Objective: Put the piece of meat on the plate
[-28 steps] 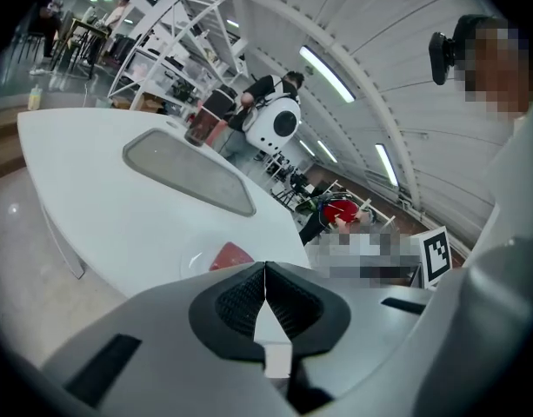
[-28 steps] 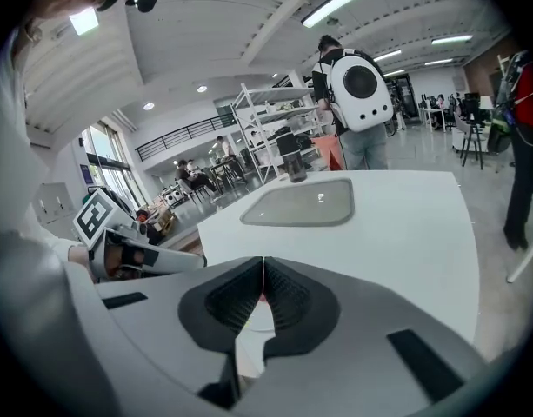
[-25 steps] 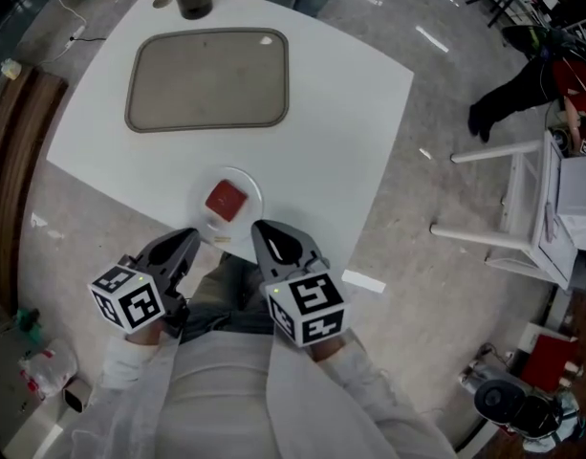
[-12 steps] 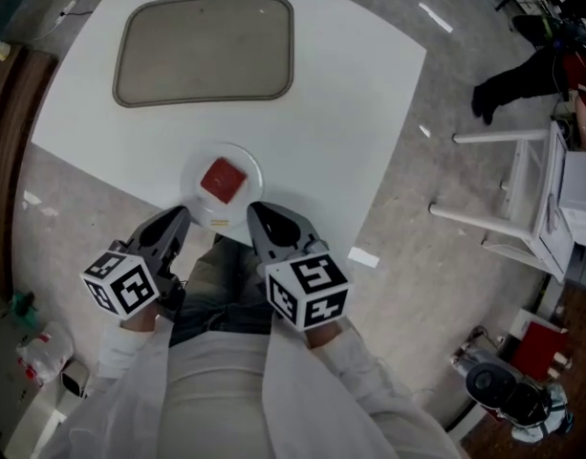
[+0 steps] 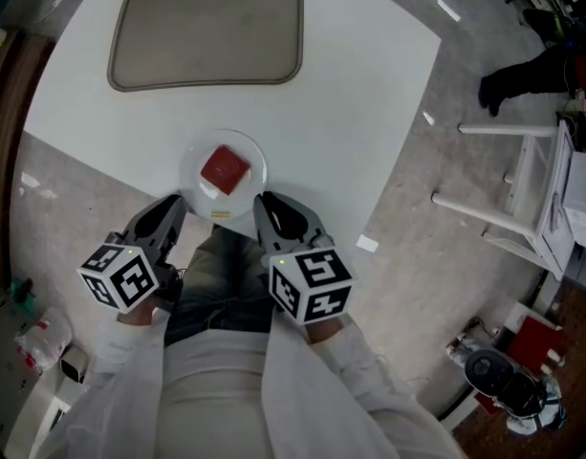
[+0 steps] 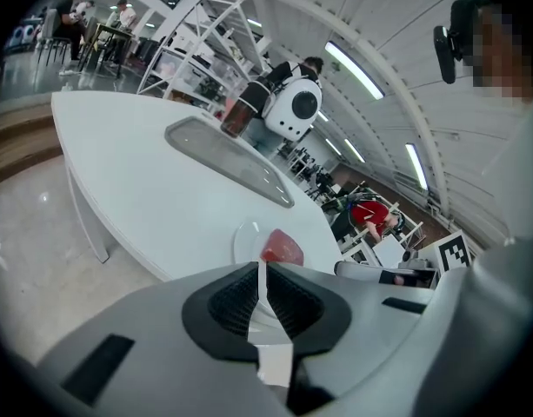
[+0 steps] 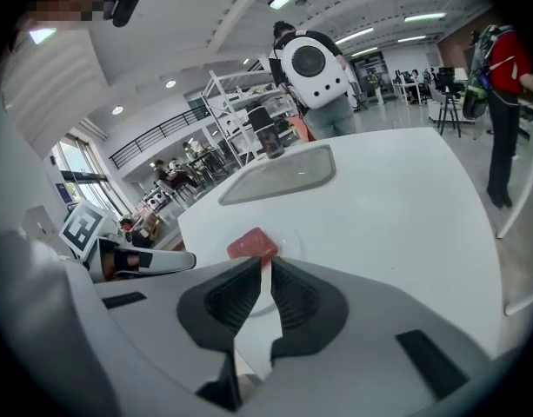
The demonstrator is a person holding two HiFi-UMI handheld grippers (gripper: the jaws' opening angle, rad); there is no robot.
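Note:
A red piece of meat (image 5: 225, 168) lies on a small clear plate (image 5: 195, 191) near the front edge of the white table (image 5: 359, 94). Just short of that edge, over my lap, are both grippers. The left gripper (image 5: 174, 205) is shut and empty, at the plate's lower left. To the plate's lower right the right gripper (image 5: 265, 202) is shut too, holding nothing. In the left gripper view the meat (image 6: 282, 248) and plate (image 6: 246, 240) show beyond the shut left gripper (image 6: 261, 272). Ahead of the right gripper (image 7: 267, 272) lies the same meat (image 7: 252, 244).
A large grey tray (image 5: 206, 29) lies farther back on the table. A dark cup (image 7: 266, 133) stands beyond it, and a person with a white backpack (image 7: 314, 63) stands behind the table. A white chair frame (image 5: 522, 199) is on the floor to the right.
Both grippers have sunk a little at the table's front edge and stay shut. The head view has shifted, so the plate and tray sit higher in it. The meat has not moved on the plate.

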